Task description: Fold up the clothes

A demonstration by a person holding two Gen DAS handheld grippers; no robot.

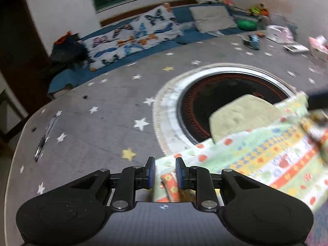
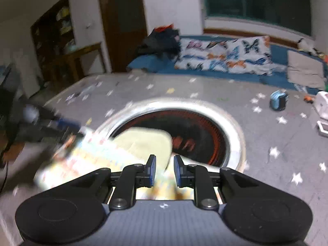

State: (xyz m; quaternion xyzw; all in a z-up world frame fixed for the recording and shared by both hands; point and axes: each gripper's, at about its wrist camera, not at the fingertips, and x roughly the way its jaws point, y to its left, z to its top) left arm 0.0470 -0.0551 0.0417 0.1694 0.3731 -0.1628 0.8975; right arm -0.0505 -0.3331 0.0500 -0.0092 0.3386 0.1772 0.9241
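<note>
A colourful patterned cloth (image 1: 266,160) with green, orange and yellow bands is stretched in the air over a grey star-print table (image 1: 92,123). My left gripper (image 1: 165,172) is shut on its near corner, with folded fabric between the blue pads. The right gripper shows as a dark blur (image 1: 317,101) at the cloth's far corner. In the right wrist view the cloth (image 2: 86,160) is blurred; the right gripper (image 2: 164,172) is shut on its edge, and the left gripper is a dark blur (image 2: 51,123). A pale yellow part (image 2: 143,141) hangs over the table's round opening.
A round black and orange heater well with a silver rim (image 1: 205,69) sits mid-table. A pen (image 1: 44,137) lies at the left. A blue bench behind holds a butterfly pillow (image 1: 133,39) and a grey cushion (image 1: 213,18). Toys and boxes (image 1: 278,32) crowd the far right.
</note>
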